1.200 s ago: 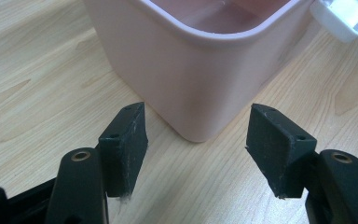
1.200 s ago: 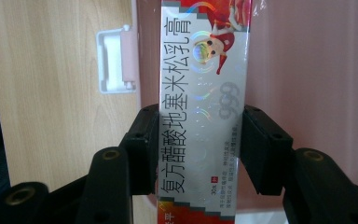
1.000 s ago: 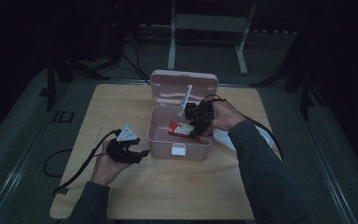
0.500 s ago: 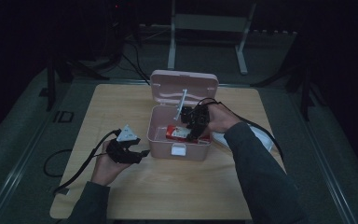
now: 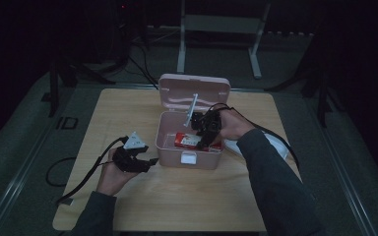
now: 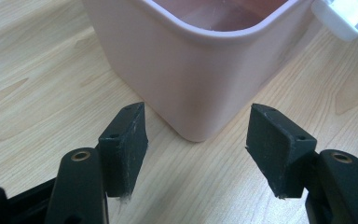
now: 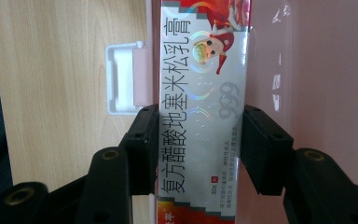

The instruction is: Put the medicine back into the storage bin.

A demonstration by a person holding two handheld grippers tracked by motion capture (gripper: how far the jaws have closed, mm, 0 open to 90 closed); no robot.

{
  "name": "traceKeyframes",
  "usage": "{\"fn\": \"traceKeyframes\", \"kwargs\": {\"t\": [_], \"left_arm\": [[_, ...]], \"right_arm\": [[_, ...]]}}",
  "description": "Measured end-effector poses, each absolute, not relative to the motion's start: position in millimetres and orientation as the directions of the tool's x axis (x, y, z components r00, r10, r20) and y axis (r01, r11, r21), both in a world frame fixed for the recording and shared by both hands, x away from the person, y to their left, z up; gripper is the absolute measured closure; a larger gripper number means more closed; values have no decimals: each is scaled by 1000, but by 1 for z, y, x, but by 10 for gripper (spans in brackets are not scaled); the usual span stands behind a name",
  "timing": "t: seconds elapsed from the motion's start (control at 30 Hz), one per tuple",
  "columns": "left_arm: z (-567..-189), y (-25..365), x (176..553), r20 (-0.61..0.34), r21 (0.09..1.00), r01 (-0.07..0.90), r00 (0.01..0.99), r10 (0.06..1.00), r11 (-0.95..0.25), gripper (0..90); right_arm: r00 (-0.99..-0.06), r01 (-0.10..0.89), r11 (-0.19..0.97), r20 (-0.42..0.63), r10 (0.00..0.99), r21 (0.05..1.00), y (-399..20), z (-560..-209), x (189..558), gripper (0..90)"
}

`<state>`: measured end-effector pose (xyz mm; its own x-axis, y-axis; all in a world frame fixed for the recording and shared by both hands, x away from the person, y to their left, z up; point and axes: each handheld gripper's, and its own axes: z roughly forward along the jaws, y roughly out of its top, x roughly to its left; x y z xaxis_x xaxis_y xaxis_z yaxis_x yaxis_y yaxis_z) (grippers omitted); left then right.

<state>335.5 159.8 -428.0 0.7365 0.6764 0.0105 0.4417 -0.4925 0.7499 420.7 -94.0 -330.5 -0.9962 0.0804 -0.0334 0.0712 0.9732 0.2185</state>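
Gripping: your right gripper (image 7: 198,149) clamps the red-and-silver ointment carton (image 7: 200,112) across its narrow width.
Right hand pose: your right hand (image 5: 232,125) reaches in from the right, gripper tilted down into the open pink storage box (image 5: 170,152).
Carton: inside the box near its front wall; long axis runs left-right, parallel to that wall.
Left gripper (image 6: 196,154): jaws wide open, empty, resting low on the wooden table (image 5: 128,105), aimed at the box's near-left corner.

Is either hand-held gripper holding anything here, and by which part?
The right hand-held gripper grips the red and silver carton across its long sides near the middle, inside the pink box. The left hand-held gripper is open and holds nothing.
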Motion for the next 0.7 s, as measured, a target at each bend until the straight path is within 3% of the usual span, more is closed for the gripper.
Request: {"fn": "traceKeyframes", "kwargs": {"t": [0.7], "left_arm": [[-428, 160, 336, 7, 749, 444, 736, 676, -491, 377]], "right_arm": [[-998, 56, 975, 6, 56, 215, -91, -334, 420, 503]]}}
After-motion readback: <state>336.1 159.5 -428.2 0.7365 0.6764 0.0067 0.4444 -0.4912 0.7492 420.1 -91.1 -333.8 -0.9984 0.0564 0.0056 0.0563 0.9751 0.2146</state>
